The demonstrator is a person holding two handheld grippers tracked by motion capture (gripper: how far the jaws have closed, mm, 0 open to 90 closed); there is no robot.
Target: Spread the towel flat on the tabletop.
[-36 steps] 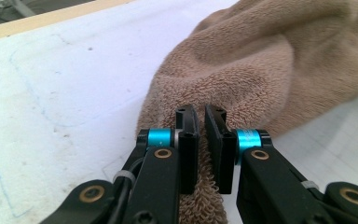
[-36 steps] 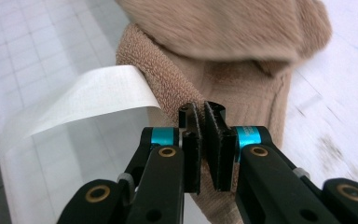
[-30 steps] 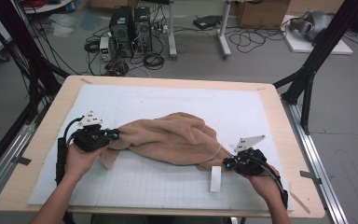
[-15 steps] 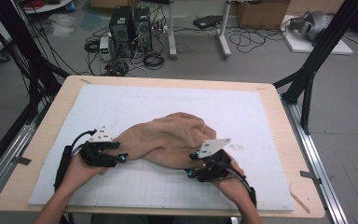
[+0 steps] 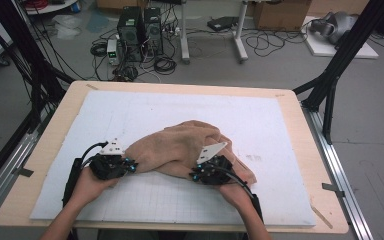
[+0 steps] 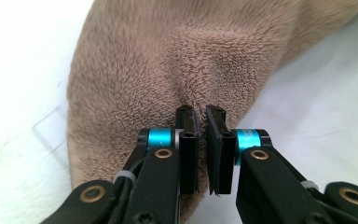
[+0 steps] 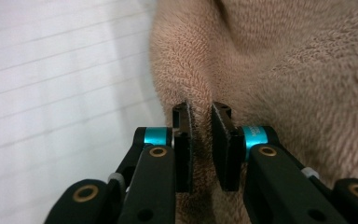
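A tan terry towel (image 5: 180, 145) lies bunched in the middle of the white gridded mat (image 5: 280, 125). My left gripper (image 5: 132, 165) is at the towel's left end, and my right gripper (image 5: 194, 174) is at its front edge near the middle. In the left gripper view the jaws (image 6: 200, 112) have just closed and pinch a fold of the towel (image 6: 135, 70). The right gripper view has the same picture: its jaws (image 7: 200, 109) have just closed on a ridge of towel (image 7: 284, 70).
The mat lies on a wooden table (image 5: 45, 150) with metal rails along both sides. Bare mat stretches behind the towel and to its right. Black frame legs stand at the back left and right; computers and cables sit on the floor beyond.
My right gripper has travelled left from the towel's right corner to its front middle, bunching the cloth. My left gripper shifted slightly. Both jaws opened and then closed on the towel.
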